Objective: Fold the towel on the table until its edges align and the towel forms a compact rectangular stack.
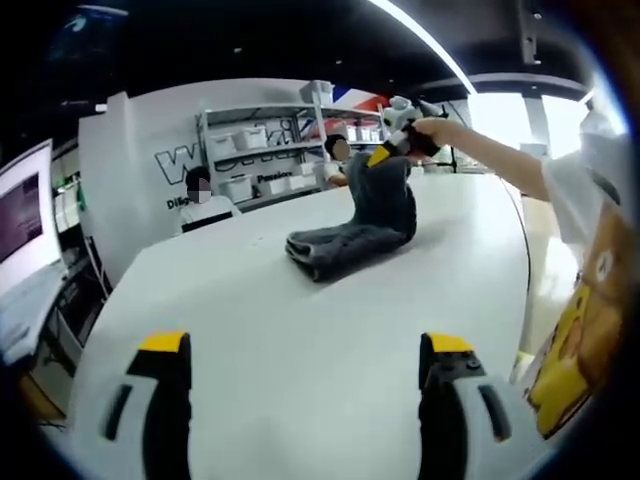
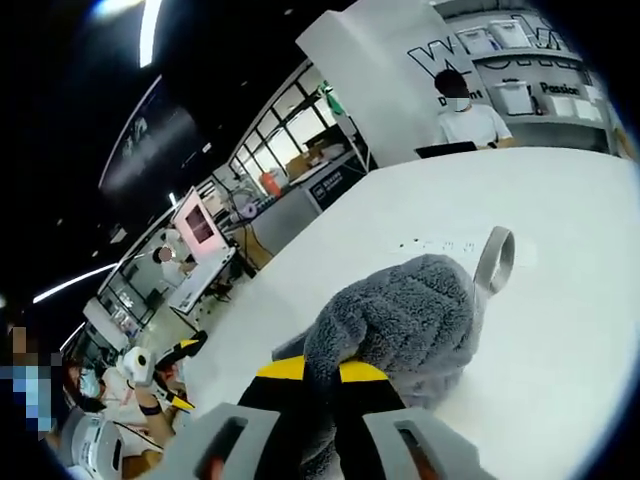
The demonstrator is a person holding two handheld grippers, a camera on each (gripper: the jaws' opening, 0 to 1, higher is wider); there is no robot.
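A grey fluffy towel (image 1: 350, 240) lies bunched on the white table (image 1: 250, 310), with one end pulled up off the surface. My right gripper (image 1: 393, 150), held in a person's hand, is shut on that raised end. In the right gripper view its yellow-tipped jaws (image 2: 322, 372) pinch the towel (image 2: 400, 310), and a grey hanging loop (image 2: 495, 258) sticks out of the fabric. My left gripper (image 1: 305, 345) hovers over the near part of the table, open wide with nothing between its jaws. It also appears far off in the right gripper view (image 2: 180, 372).
Two people (image 1: 205, 200) sit behind the table's far edge, in front of shelves with white bins (image 1: 250, 140). A monitor (image 1: 22, 215) stands at the left. The table's right edge (image 1: 525, 260) runs beside the holder's body.
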